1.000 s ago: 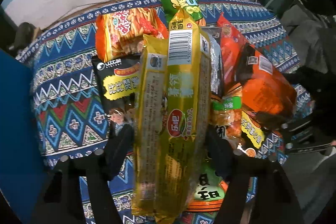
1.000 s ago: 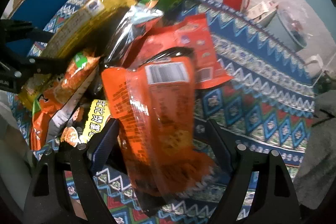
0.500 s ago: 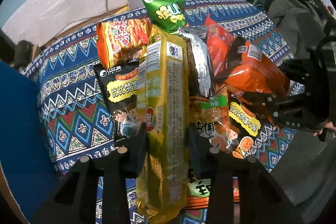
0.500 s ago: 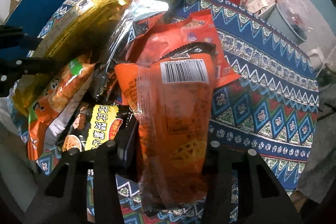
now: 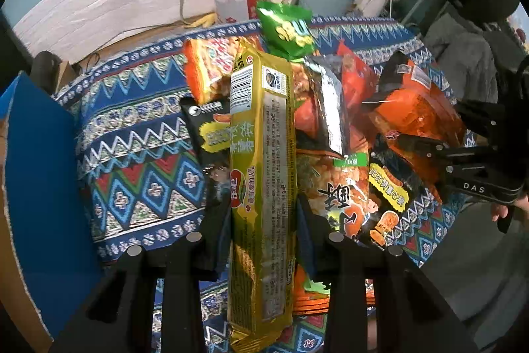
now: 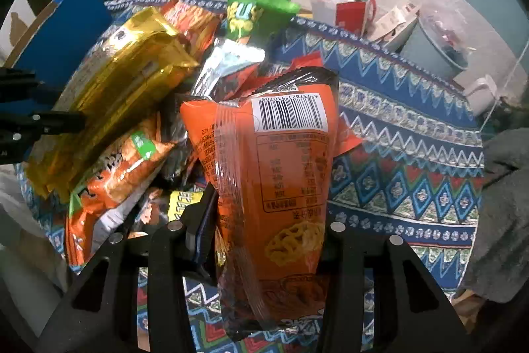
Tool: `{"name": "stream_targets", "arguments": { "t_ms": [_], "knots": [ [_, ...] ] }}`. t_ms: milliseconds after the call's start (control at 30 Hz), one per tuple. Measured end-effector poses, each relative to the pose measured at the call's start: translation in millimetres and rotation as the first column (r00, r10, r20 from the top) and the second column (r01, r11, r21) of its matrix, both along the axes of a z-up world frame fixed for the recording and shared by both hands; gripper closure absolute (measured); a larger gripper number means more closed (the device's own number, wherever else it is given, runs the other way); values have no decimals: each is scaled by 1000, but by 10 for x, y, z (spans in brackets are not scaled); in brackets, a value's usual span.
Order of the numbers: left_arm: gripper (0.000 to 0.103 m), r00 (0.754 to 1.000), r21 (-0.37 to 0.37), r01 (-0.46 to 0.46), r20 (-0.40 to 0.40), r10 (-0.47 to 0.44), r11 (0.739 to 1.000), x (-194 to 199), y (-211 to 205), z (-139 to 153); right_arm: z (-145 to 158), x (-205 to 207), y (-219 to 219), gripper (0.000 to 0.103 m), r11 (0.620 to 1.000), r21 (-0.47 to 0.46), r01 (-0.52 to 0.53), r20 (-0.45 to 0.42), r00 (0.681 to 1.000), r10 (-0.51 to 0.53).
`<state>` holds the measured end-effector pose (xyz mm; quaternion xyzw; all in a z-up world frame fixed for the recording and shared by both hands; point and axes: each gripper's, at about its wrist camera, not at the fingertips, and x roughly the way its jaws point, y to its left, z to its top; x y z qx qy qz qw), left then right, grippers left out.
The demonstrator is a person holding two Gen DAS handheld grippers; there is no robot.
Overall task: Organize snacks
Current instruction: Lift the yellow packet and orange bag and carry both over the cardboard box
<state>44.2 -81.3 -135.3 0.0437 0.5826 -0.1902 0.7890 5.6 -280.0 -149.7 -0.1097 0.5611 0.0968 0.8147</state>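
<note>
Left gripper clamps gold pack, right gripper clamps orange bag, both above pile at 12 o'clock; slick film could slip, dragging neighbours off counter.

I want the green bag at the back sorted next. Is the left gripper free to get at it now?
Probably not: the left gripper is shut on the long gold packet, and the green bag lies beyond it at the pile's far end.
</note>
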Motion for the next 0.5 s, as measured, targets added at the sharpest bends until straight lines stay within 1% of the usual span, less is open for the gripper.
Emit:
{"name": "stream_targets", "arguments": {
  "t_ms": [267,500],
  "knots": [
    [67,998,-14,-3,61,4,1000,-39,118,269,227,7,46,59,1000,24,17,46,999,-18],
    [67,989,11,9,146,-11,1000,-135,258,558,493,44,167,59,999,37,31,93,995,-34]
  ]
}}
